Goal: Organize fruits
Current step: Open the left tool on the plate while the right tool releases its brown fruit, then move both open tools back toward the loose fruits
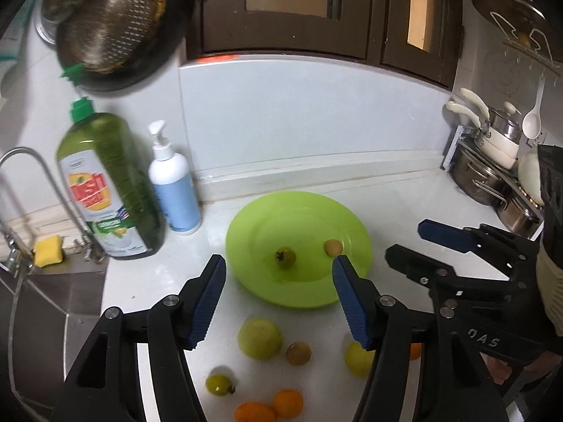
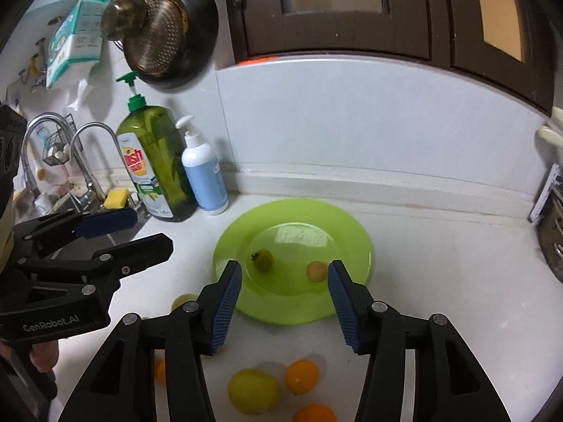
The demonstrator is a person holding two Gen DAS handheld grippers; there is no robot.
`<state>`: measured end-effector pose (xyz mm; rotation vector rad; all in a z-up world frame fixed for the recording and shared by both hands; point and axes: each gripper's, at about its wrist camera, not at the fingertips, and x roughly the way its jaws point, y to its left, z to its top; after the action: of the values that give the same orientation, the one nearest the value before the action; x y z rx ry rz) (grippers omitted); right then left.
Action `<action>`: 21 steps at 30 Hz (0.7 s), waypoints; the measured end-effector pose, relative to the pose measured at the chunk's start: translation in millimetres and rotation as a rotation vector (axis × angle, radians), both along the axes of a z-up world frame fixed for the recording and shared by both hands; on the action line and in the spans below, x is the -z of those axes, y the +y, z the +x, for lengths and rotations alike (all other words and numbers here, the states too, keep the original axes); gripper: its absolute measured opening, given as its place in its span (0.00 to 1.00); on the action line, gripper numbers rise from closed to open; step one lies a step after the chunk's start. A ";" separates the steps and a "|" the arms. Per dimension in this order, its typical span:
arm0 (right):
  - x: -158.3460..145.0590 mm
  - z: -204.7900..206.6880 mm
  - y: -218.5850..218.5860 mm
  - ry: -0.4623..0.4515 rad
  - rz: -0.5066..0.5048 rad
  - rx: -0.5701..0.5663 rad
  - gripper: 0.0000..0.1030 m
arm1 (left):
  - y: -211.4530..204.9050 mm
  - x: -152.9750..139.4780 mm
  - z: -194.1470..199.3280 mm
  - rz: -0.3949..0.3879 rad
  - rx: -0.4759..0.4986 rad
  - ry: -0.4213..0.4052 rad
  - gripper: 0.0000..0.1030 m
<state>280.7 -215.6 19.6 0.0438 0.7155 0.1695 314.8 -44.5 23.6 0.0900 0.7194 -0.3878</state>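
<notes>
White kitchen surface, sink on the left, pots on the right, green plate (image 1: 299,211) mid-frame w/ two small fruits on it already: a greenish one (image 1: 285,257) and a tan one (image 1: 333,247).

Your left gripper (image 1: 279,297) and right gripper (image 2: 284,304) both hang above the plate's near rim, fingers apart, nothing between them.

Rest of the fruit sits loose on the surface nearer you than the plate, i.e. below/behind the fingertips: big yellow-green one (image 1: 259,338), small brown one (image 1: 298,353), small green one (image 1: 220,384), oranges (image 1: 288,402), lemon-ish one (image 1: 357,358).

Judgement: next pick means pulling back toward you and dipping. Left looks nearer the big yellow-green one, right nearer the orange (image 2: 302,376). All roundish, so no long axis to line up.
</notes>
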 end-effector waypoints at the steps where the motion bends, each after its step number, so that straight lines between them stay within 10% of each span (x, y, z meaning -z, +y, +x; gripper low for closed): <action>1: -1.0 -4.5 1.9 -0.007 -0.001 0.000 0.52 | 1.7 0.0 -5.3 0.002 -0.006 -0.005 0.63; 21: 13.2 -69.6 46.7 -0.040 -0.044 -0.119 0.57 | 55.9 32.6 -92.4 0.052 -0.140 -0.083 0.69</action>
<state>211.1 -168.9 6.4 -0.0444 0.6822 0.2672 222.5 11.4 -9.0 0.1038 0.6499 -0.2307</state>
